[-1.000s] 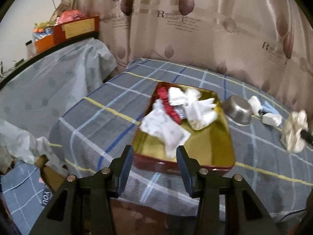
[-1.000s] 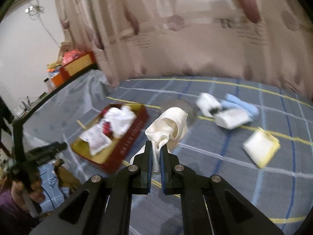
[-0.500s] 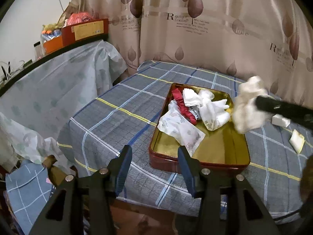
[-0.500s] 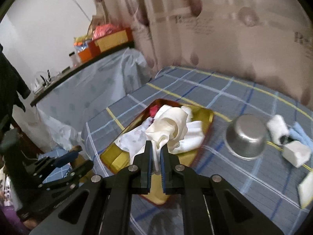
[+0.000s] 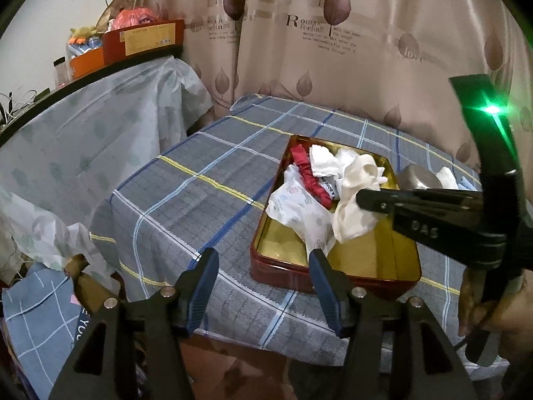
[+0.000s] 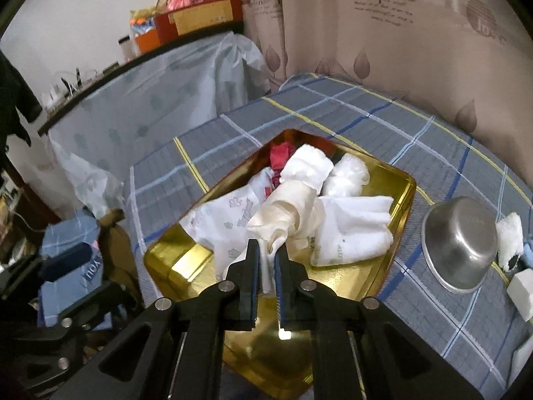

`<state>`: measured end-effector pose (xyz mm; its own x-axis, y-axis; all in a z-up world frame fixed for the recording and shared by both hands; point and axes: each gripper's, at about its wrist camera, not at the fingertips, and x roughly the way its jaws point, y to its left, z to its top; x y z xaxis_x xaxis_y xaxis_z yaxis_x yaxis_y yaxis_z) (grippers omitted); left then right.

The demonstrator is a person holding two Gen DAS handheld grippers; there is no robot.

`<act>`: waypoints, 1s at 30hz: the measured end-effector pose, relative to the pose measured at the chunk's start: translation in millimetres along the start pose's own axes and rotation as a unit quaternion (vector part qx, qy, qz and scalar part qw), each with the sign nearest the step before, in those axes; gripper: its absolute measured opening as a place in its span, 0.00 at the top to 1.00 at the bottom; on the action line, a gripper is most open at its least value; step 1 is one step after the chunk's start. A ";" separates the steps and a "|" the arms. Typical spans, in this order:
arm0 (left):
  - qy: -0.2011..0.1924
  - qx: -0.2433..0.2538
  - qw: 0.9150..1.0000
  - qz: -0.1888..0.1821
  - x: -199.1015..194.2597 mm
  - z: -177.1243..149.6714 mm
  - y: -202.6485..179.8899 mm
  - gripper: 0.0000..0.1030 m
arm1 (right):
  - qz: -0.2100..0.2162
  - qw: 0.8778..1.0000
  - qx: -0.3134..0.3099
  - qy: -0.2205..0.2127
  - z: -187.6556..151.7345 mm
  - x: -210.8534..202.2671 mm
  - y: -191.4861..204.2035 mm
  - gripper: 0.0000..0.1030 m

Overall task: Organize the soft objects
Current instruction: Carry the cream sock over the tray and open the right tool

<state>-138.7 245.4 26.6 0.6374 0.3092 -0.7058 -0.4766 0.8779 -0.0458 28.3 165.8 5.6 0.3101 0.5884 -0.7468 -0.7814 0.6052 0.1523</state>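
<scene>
- Cream cloth (image 6: 286, 213) hangs over the gold tin (image 6: 404, 185), among the white cloths there.
- Right gripper (image 6: 266, 260): jaws pinching that cloth.
- Left gripper (image 5: 263, 283): jaws spread, just been opening, nothing between them, near the tin's front rim, above the tabletop (image 5: 186, 200).

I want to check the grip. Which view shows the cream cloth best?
The right wrist view: the cream cloth fills the centre, pinched in the right gripper above the gold tin. The left wrist view shows it side-on, farther off.
</scene>
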 end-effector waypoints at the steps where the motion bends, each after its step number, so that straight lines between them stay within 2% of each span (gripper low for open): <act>1: 0.002 0.001 1.000 0.000 1.4 -0.1 -0.4 0.44 | -0.002 1.000 -0.003 0.003 0.4 2.8 1.1 0.91; 12: 0.020 0.010 1.000 0.000 8.9 -2.5 -3.5 0.44 | -0.023 0.999 -0.020 0.028 -3.1 23.5 5.4 0.88; 21: 0.027 0.014 1.000 -0.002 11.3 -4.2 -5.4 0.44 | -0.024 1.000 -0.011 0.015 -1.7 19.2 2.9 0.83; 25: 0.032 0.010 0.999 -0.001 14.1 -3.3 -3.4 0.44 | -0.022 1.000 -0.004 0.008 -2.0 13.6 0.1 0.69; 30: 0.042 0.002 0.999 -0.004 18.5 -3.8 0.2 0.44 | -0.011 1.000 0.017 -0.021 -5.4 -3.6 -7.0 0.69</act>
<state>-129.2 249.9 10.8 0.5880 0.2711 -0.7621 -0.4693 0.8817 -0.0484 29.8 156.6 3.7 0.3510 0.5961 -0.7222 -0.7549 0.6364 0.1584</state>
